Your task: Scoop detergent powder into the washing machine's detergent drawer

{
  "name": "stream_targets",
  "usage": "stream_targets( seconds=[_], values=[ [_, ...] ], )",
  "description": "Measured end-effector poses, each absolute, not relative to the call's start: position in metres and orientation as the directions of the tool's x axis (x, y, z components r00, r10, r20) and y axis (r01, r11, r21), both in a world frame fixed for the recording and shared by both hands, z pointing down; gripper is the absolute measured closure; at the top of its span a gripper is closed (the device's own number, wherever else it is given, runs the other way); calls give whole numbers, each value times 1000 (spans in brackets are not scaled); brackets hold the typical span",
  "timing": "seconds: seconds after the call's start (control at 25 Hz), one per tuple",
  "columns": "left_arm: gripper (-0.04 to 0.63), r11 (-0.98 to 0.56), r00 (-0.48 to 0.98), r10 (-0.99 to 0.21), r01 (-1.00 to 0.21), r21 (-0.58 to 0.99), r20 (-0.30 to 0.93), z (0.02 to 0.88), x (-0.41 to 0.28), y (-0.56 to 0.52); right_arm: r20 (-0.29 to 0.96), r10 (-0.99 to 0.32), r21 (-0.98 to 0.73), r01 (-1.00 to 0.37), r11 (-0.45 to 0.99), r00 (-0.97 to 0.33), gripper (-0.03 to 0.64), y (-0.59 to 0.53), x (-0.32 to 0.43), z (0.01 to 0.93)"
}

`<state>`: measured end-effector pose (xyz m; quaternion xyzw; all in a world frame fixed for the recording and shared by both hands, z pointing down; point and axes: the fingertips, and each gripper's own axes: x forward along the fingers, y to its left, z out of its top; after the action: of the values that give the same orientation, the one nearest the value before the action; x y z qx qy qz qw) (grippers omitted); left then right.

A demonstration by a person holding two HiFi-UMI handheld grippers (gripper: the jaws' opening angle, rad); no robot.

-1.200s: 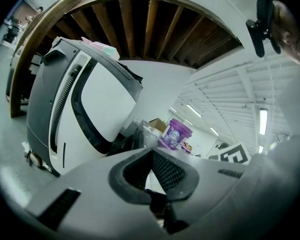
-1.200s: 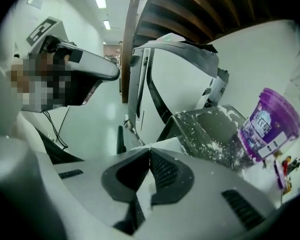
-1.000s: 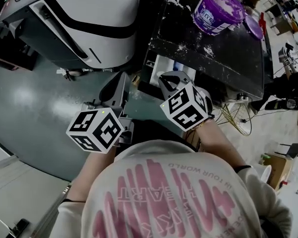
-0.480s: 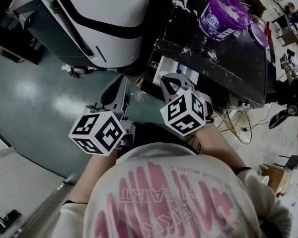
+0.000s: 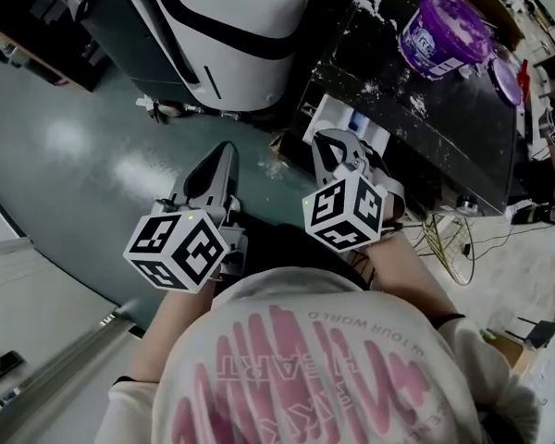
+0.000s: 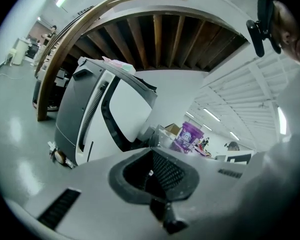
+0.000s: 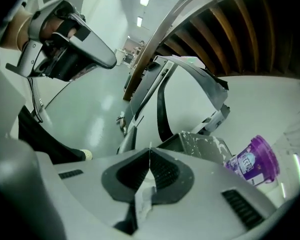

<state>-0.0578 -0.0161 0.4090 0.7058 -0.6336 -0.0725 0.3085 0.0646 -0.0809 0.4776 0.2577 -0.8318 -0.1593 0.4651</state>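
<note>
Both grippers at rest before the work area, seen from the head view and both gripper views. I hold the left gripper [image 6: 152, 153] with its jaws together and nothing between them. The right gripper [image 7: 150, 153] is likewise closed to a single seam, with no tool in it. A white residue [image 7: 142, 201] clings low between its pads, which I take for caked powder.

The purple detergent tub [image 5: 444, 33] stands uncovered on the dark desk [image 5: 462, 146], well apart from both grippers, and its lid [image 5: 505, 74] lies just beside it. Spilt powder [image 5: 375, 3] marks the desk top near the tub. At the desk's near edge, a white compartment [image 5: 347, 118] with blue inside juts forward. I judge this to be the detergent drawer, pulled open. Whether it holds powder I cannot tell. A white-and-black machine [image 5: 250, 7] stands to the left on the green floor [image 5: 74, 146].

As for progress, the tub is open and the drawer appears to be out. No scoop is visible in either gripper or on the desk. By my reading, every scooping step is left: take up a scoop, fill it at the tub, and carry it to the drawer.
</note>
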Motion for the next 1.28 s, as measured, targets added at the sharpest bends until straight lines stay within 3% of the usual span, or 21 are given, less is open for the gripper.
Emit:
stream_targets(
  seconds=[0.36,1.04,1.28],
  values=[
    [592,21,155,-942,-860,510,299,399,-73,7,647,-640,598,-244,763,-415,614,-79,61,470],
    [594,-138,332,-903,-826,547,273,397,-108,-15,611,-759,703,-287,651,-225,614,-84,54,464],
    [592,-204,382,-889,-825,527,253,384,-118,-15,583,-793,683,-423,596,-177,612,-82,59,443]
  ],
)
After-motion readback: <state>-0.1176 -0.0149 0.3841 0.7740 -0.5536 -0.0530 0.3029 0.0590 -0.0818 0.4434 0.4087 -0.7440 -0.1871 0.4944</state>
